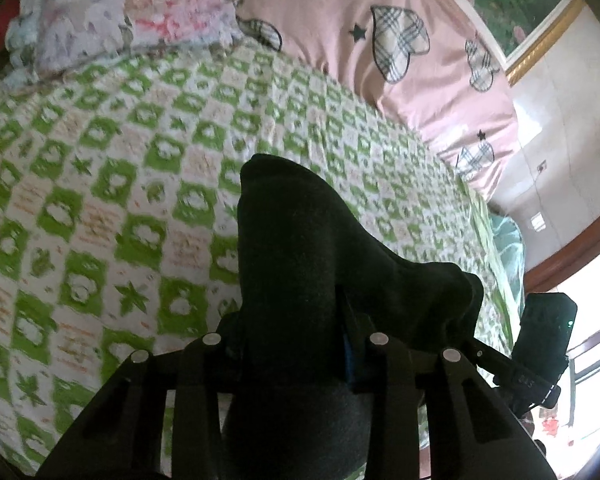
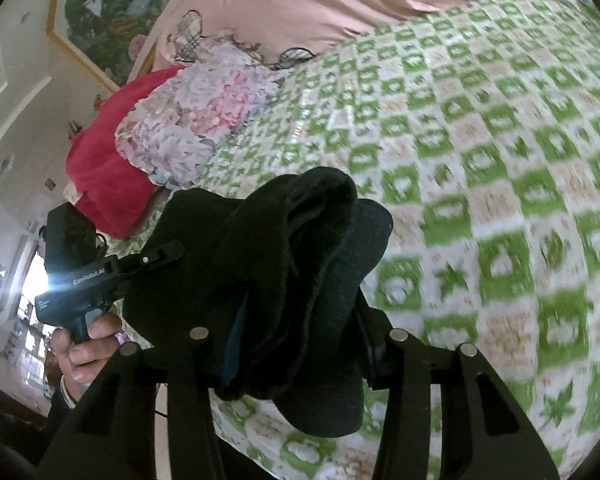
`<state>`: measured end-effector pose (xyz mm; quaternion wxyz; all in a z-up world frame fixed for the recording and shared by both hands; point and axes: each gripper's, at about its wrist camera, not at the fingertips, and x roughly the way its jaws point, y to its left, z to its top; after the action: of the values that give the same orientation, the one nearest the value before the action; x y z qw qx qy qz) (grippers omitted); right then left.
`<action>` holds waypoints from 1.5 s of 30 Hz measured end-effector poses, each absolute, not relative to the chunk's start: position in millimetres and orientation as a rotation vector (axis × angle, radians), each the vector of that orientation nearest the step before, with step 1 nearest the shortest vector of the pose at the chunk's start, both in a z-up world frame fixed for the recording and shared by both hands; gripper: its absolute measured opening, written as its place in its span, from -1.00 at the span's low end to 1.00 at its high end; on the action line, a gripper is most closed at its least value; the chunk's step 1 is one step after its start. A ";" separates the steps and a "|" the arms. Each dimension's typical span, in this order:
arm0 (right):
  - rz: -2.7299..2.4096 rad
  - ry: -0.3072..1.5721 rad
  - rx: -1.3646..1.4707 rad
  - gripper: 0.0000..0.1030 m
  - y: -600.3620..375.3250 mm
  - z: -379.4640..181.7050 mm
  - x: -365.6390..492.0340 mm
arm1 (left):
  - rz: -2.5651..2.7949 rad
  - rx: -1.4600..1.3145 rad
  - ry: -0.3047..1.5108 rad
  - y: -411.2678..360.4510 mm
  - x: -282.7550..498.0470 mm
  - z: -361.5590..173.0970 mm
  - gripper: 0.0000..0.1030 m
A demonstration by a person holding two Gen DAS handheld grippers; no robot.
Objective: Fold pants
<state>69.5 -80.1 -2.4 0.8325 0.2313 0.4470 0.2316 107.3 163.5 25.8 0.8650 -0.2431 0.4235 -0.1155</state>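
The black pants [image 1: 300,248] are bunched over my left gripper [image 1: 296,344], which is shut on the cloth and holds it above the bed. In the right wrist view the same black pants [image 2: 292,260] drape over my right gripper [image 2: 300,340], also shut on the cloth, with a blue pad edge showing beside it. The fingertips of both grippers are hidden by the fabric. The other gripper shows at the right edge of the left wrist view [image 1: 540,344] and at the left of the right wrist view [image 2: 84,280], held by a hand.
A green and white checked bedspread [image 1: 100,184] covers the bed below. A pink quilt with plaid hearts [image 1: 360,20] and a floral pillow [image 1: 112,12] lie at the head. A red pillow [image 2: 100,168] lies beside the floral one. A framed picture [image 2: 100,12] hangs on the wall.
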 end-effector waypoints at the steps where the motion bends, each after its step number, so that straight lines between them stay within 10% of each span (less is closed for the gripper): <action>1: 0.499 0.942 0.484 -0.08 -77.8 0.4 73.0 | -0.235 -0.512 0.878 167.4 107.3 29.0 -0.34; 45: 0.694 1.006 0.351 -0.07 29.8 -34.0 263.6 | 0.078 -0.578 0.845 285.6 185.6 -4.8 -0.27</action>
<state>263.6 29.8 -34.0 0.8047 0.1640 0.4696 0.3240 185.6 285.6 -4.8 0.8712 -0.2763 0.4041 0.0372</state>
